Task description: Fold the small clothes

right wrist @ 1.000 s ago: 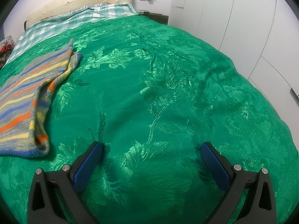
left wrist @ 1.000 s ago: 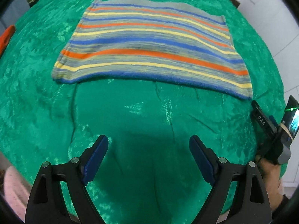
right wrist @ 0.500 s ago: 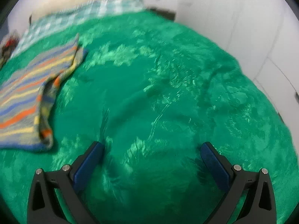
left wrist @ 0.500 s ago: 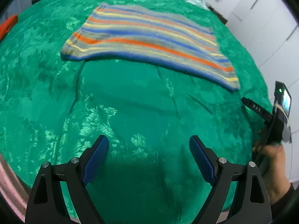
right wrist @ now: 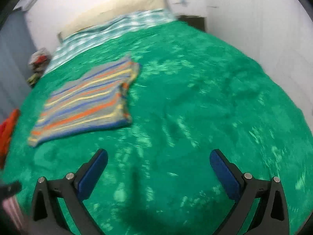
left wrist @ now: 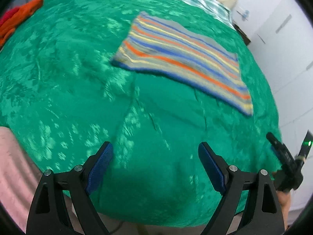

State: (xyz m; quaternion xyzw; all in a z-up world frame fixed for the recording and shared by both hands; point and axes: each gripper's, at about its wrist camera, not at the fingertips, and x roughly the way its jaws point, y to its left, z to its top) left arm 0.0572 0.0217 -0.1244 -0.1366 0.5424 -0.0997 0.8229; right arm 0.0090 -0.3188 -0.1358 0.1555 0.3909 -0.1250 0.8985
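Striped sweater (left wrist: pixel 182 62) lies flat as a neat rectangle on the green bedspread (left wrist: pixel 68 82), toward the middle of the bed and well apart from both tools; in the right wrist view the same sweater (right wrist: pixel 84 101) sits off to the left with its near right edge doubled over, which suggests it has been folded at least once. Left gripper (left wrist: pixel 155 163) hangs over the near edge of the bed with its jaws spread wide and nothing between them, and the right gripper (right wrist: pixel 158 168) is likewise wide open and empty above bare bedspread. By my reading, the fold on this piece is either finished or paused between folds, and neither tool is engaged with cloth. Both views are blurred, so finer creases and the exact number of layers cannot be told. A heap of red and orange clothes (left wrist: pixel 17 19) lies at the far left edge of the bed. If the sweater counts as done, the next move probably calls for reaching left to that heap, pinching one garment and spreading it flat on open bedspread; if another fold is wanted, both grippers need to come forward to the sweater's near corners and close on them evenly
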